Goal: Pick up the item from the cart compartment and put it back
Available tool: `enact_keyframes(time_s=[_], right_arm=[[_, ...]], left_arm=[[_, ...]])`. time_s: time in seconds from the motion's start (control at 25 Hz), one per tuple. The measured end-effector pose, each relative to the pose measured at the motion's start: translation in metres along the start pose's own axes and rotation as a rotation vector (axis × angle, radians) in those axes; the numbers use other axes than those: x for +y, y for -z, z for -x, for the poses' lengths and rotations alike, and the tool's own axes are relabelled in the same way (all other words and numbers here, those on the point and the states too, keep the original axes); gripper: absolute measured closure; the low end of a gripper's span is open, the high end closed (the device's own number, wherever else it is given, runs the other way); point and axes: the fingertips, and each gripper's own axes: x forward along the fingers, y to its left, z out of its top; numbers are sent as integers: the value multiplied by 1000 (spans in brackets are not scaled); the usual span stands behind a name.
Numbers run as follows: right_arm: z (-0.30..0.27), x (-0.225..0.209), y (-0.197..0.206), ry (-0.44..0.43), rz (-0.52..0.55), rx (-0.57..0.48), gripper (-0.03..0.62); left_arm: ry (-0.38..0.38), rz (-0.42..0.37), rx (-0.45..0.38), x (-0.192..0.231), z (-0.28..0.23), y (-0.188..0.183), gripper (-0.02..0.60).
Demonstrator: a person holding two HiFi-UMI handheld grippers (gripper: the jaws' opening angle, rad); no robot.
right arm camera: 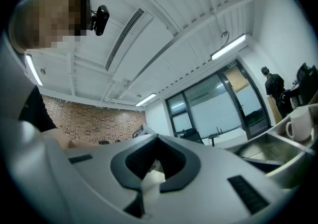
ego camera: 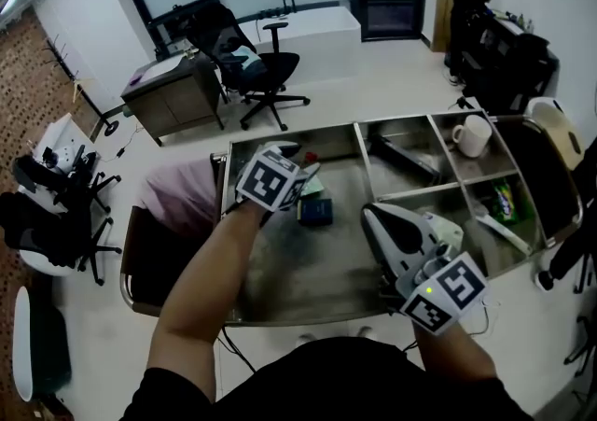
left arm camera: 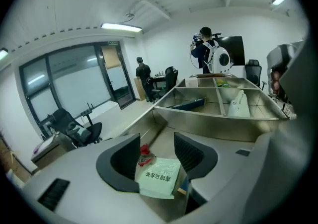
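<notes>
Hovering over the big compartment of the cart [ego camera: 291, 133], near its far edge: left gripper [left arm camera: 156, 154], jaws wide apart, straddling the pale green packet [left arm camera: 159, 178]. Can't tell if the pads touch it. The packet lies tilted on a blue box [ego camera: 315, 212], with a red wrapper [left arm camera: 144, 152] just beyond it. Right gripper [right arm camera: 151, 169] is at the cart's near edge, jaws almost together with nothing clamped, aimed up into the room. A white mug [ego camera: 471, 135] sits in a far compartment.

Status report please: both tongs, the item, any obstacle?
Left tongs apart astride pale green flat packet in steel cart. Right tongs shut, empty. Dark blue box beside packet.
</notes>
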Motion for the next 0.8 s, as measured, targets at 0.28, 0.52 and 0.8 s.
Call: enact_keyframes(time_s=[0.28,0.52,0.8], right_arm=[[-6,-13,-6,15,-1,-1,574],[-12,-18,-2,18,-5,16,574],[-15,-26,1,30,-7,23,574]], left_arm=[[48,128,80,25,-52,20,368],[73,189,106,34,-75,26,370],[85,205,144,36,-98,38,375]])
